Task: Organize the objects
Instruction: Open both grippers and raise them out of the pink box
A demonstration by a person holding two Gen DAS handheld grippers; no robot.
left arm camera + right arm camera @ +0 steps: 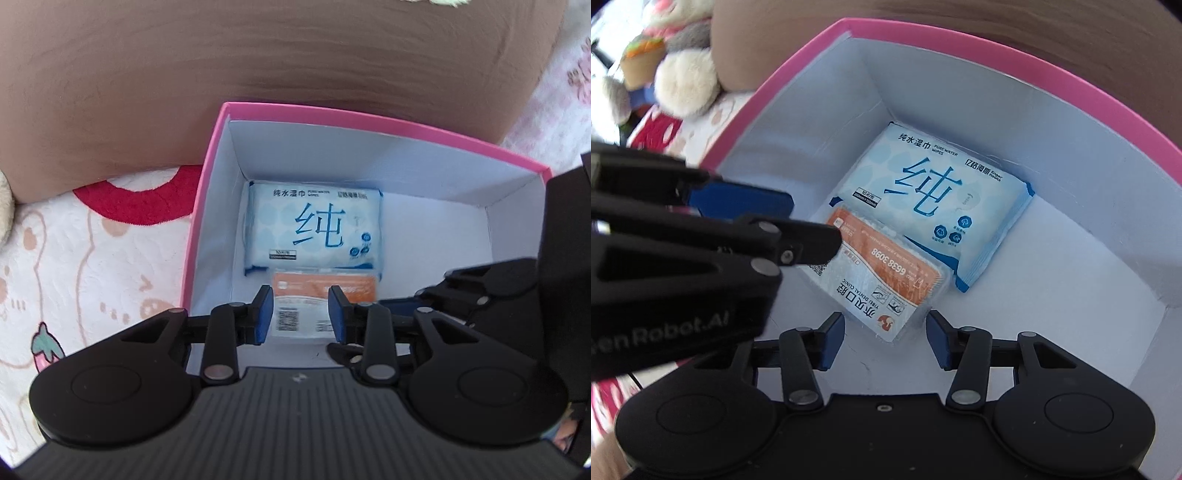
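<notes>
Box (pixel 207 206): pink outside, white inside, on a patterned blanket (pixel 74 266) | Contents: wipes pack (pixel 314 225) flat in the far-left corner, orange-and-white packet (pixel 882 277) overlapping its near edge | Left tongs (pixel 301 312): parted, straddling the packet without pressing | Right tongs (pixel 885 341): released, above the packet's near corner.

One pink box (pixel 207 206) is sitting at the centre of both views. Two flat packs are lying inside it: one blue wet-wipes pack (pixel 934 206) toward the middle and one orange-and-white packet (pixel 886 280) just below it. Two grippers are showing: the left gripper (pixel 301 314) and the right gripper (pixel 886 338).
</notes>
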